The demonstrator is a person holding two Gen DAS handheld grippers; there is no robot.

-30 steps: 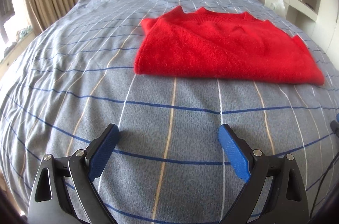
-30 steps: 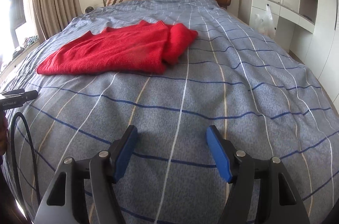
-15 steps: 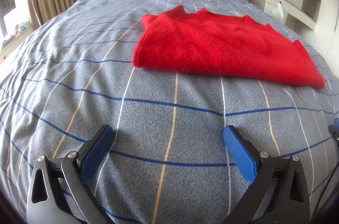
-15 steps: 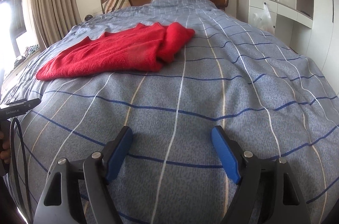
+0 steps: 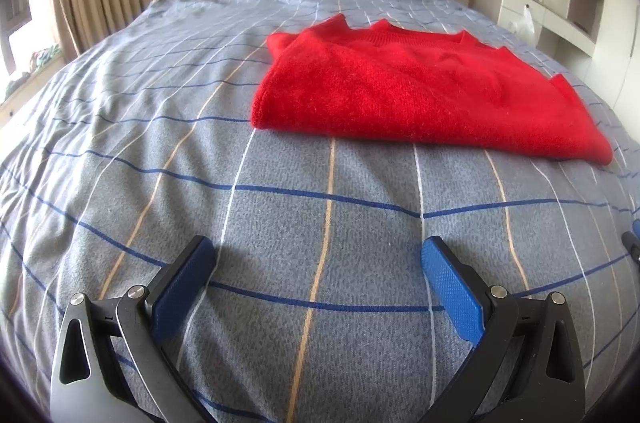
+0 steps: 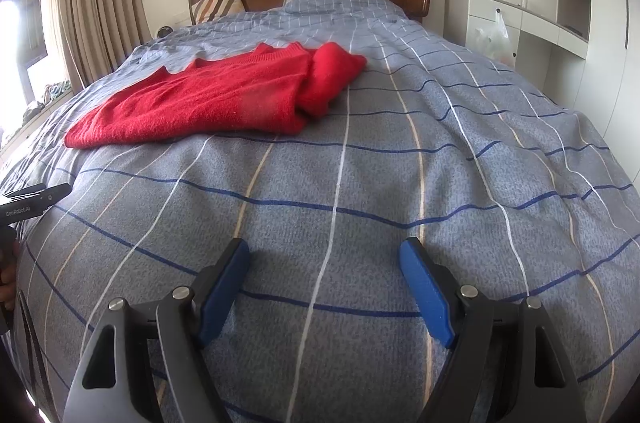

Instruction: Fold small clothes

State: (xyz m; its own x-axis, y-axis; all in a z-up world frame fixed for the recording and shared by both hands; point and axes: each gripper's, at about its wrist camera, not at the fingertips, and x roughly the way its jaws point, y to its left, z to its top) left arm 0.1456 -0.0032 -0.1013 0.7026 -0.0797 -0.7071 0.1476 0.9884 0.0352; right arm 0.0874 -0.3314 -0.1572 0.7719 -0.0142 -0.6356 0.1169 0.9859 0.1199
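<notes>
From the left wrist, the left gripper point(image 5: 318, 269) is seen with fingers spread wide and empty above the checked bed cover point(image 5: 160, 151); a fuzzy red knit sweater point(image 5: 416, 95), partly folded, lies well ahead. From the right wrist, the right gripper point(image 6: 324, 273) is likewise spread and empty, with the sweater point(image 6: 216, 99) far left. A further fold seems pending; a reach forward would be needed.

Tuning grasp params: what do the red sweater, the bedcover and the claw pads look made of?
Red sweater: fuzzy knit, likely wool or acrylic; matte nap, ribbed collar edge. Bedcover: soft woven or brushed fabric, grey-blue with a speckled matte surface and printed grid lines; fibre unclear. Pads on the left claw: blue, finely dimpled, probably rubber or textured plastic, on black matte arms with metal pins.
</notes>
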